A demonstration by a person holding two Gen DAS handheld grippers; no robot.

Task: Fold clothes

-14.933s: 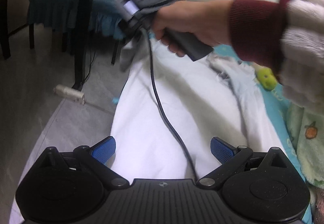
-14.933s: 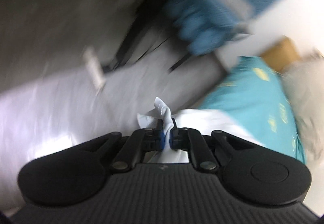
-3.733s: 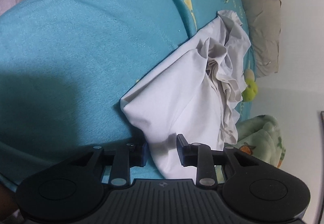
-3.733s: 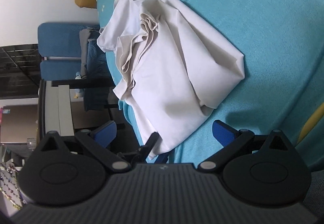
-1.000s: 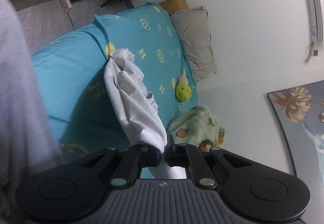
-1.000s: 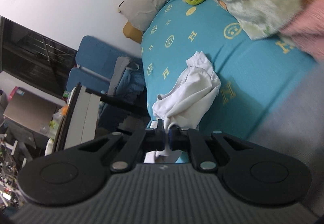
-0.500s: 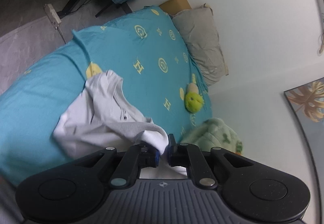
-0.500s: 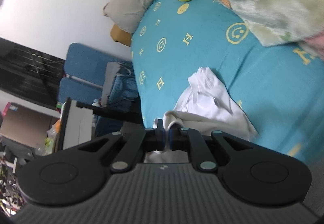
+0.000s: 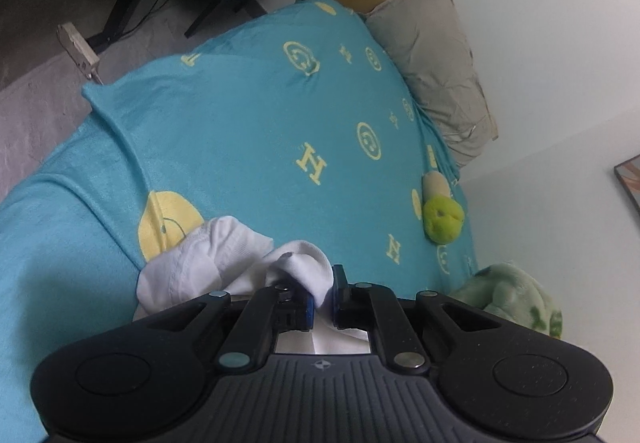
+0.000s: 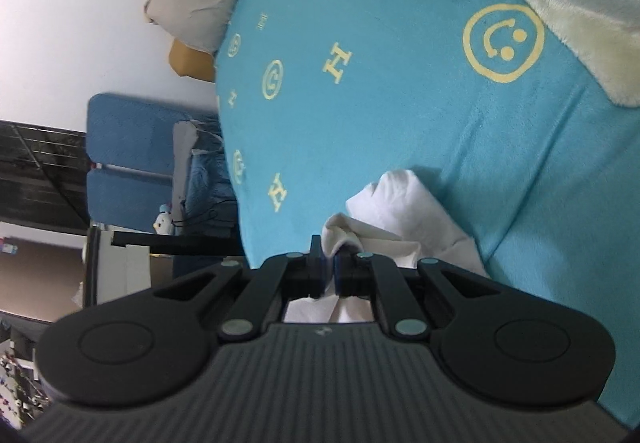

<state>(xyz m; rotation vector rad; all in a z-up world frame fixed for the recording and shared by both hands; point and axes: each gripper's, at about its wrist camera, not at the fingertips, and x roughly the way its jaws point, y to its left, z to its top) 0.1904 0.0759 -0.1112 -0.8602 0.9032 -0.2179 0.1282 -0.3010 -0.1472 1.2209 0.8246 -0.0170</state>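
Shirt (image 9: 208,267) just dropped onto the bed (image 9: 240,123) ahead of you; both claws, left (image 9: 320,297) and right (image 10: 327,271), still pinched on it, ready to spread flat.

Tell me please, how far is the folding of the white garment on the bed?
Early. Done: both grips are made. The left gripper and right gripper are each shut on the white cotton garment. In hand: it lies bunched on the turquoise patterned bedsheet. Left: spreading it flat and making every fold; no neat fold shows.
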